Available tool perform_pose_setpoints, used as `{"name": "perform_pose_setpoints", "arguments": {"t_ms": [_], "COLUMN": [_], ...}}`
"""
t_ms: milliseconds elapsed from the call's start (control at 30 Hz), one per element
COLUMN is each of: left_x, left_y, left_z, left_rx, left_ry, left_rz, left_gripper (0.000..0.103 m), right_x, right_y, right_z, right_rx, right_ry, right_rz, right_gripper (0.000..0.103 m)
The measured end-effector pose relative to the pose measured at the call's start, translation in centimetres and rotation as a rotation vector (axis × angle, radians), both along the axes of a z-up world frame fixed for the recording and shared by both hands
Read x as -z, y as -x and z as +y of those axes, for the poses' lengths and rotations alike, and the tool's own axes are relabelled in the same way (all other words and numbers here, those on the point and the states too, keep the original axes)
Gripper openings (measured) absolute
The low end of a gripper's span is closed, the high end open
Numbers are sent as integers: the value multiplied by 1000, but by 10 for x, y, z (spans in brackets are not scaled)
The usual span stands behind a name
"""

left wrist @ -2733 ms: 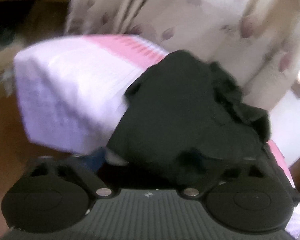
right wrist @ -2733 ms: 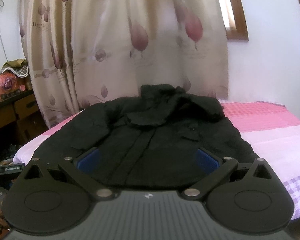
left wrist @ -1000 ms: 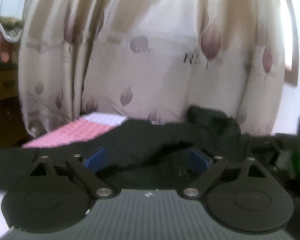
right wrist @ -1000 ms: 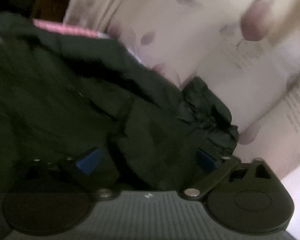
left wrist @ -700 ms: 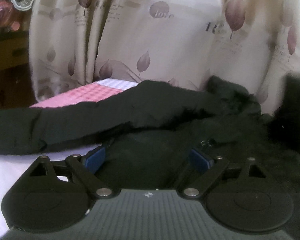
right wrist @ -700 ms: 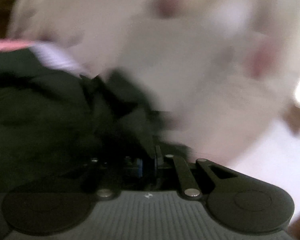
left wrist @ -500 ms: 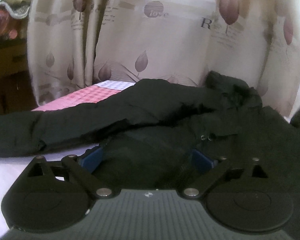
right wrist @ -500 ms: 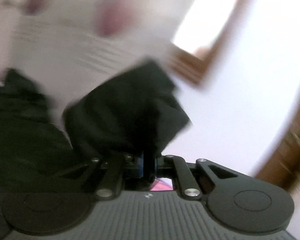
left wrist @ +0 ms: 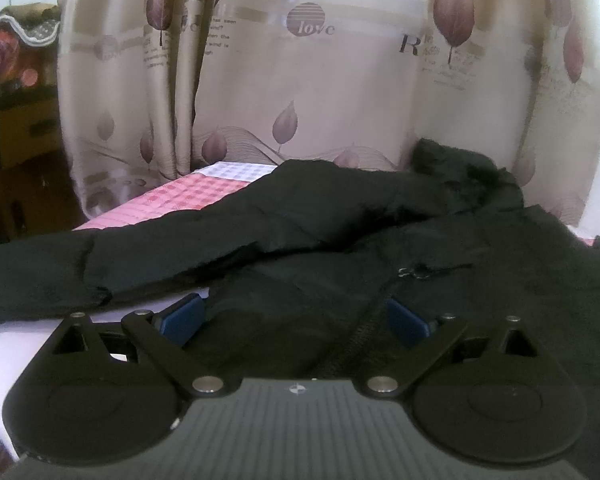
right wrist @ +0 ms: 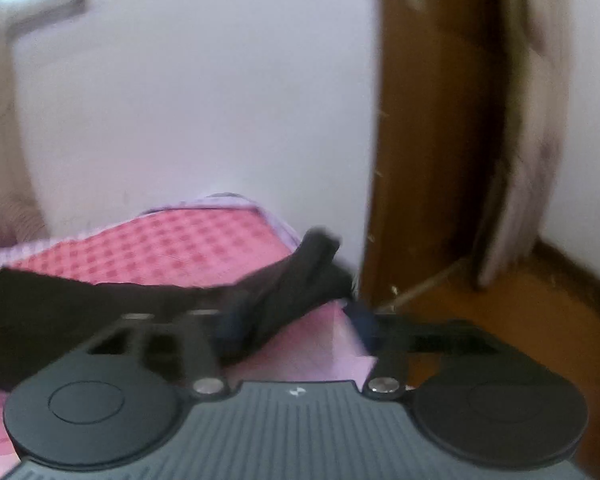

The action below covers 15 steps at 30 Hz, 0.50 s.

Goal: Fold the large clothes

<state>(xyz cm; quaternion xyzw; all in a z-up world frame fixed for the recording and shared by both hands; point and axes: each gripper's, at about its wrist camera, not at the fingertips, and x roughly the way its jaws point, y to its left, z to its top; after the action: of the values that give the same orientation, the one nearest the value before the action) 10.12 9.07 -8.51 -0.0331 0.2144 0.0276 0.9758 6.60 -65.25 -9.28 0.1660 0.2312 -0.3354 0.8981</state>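
A large black jacket (left wrist: 340, 264) lies front-up on the bed with the pink and white checked sheet (left wrist: 204, 192). One sleeve (left wrist: 60, 276) stretches out to the left. My left gripper (left wrist: 294, 316) hovers low over the jacket's hem by the zip, open wide and holding nothing. In the blurred right wrist view the other sleeve's end (right wrist: 296, 280) lies on the sheet (right wrist: 160, 244) near the bed's corner. My right gripper (right wrist: 296, 320) is opening. The sleeve lies between the jaws by the left finger (right wrist: 228, 324), and the pads are off it.
A leaf-print curtain (left wrist: 300, 80) hangs right behind the bed. A wooden dresser (left wrist: 16, 132) with clutter stands at the left. Past the bed's right corner are a white wall (right wrist: 200, 100), a wooden door frame (right wrist: 432, 140) and wooden floor (right wrist: 520, 312).
My right gripper shut on the sleeve end, swung it fast to the right across the bed, and has now parted its jaws. The left gripper barely moved.
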Motion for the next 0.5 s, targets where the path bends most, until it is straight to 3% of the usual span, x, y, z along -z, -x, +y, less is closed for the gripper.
{"name": "perform_pose_setpoints", "arguments": {"t_ms": [100, 200, 300, 333, 433, 500], "left_x": [-11, -20, -23, -22, -16, -12], "left_y": [16, 33, 46, 49, 54, 53], "left_z": [11, 30, 50, 56, 73, 78], "left_rx": [6, -8, -30, -37, -37, -25], "left_ry": [5, 5, -3, -5, 14, 41], "left_rz": [-16, -35, -29, -17, 21, 51], "left_gripper": [102, 102, 103, 103, 103, 102], "right_x": [-4, -13, -11, -7, 14, 29], "right_y": [38, 79, 99, 104, 110, 112], "right_z": [9, 41, 103, 127, 183, 203], "right_rx": [-33, -257, -540, -610, -712, -751], "right_ry": [-62, -238, -329, -325, -302, -371], "right_rz": [-119, -248, -238, -220, -119, -89], "right_gripper": [74, 75, 89, 99, 102, 102]}}
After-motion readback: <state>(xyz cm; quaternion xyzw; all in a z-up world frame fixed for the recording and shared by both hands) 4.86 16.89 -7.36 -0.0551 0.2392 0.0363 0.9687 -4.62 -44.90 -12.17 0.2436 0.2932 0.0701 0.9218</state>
